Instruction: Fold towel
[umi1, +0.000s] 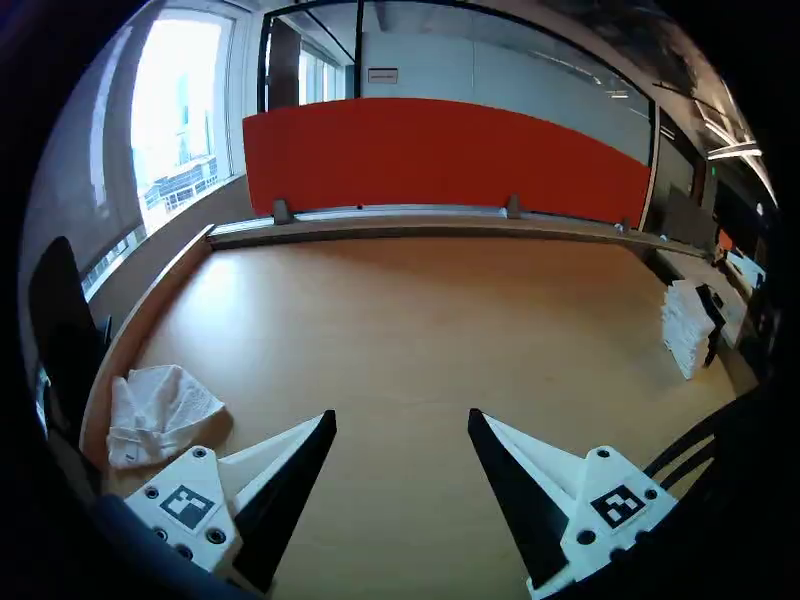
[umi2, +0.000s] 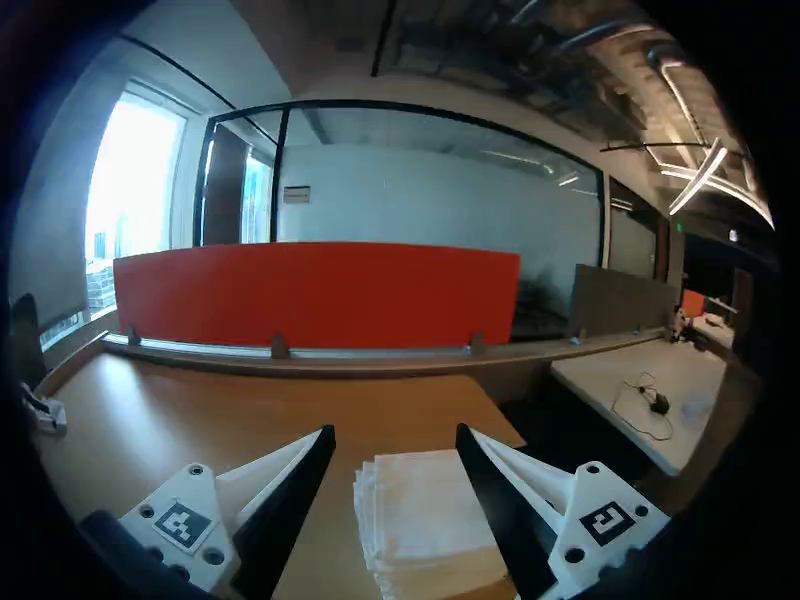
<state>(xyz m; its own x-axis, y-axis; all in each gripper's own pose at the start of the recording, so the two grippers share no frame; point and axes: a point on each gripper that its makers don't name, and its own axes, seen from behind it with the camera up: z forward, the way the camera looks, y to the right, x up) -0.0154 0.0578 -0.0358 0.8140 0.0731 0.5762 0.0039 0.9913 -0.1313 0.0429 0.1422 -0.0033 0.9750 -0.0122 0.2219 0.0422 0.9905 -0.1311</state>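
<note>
Hovering spread, left gripper, crumpled towel beside it, right gripper spread, seemingly over folded stack

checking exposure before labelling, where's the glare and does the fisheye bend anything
Left gripper view: the window is blown out white and throws a pale sheen on the desk; the red divider bows with the fisheye. Right gripper view: the window is overexposed too, the right side goes dark, yet the folded towel stack is sharp.

A crumpled white towel is lying at one desk edge; folded white towels are sitting stacked, well apart.
</note>
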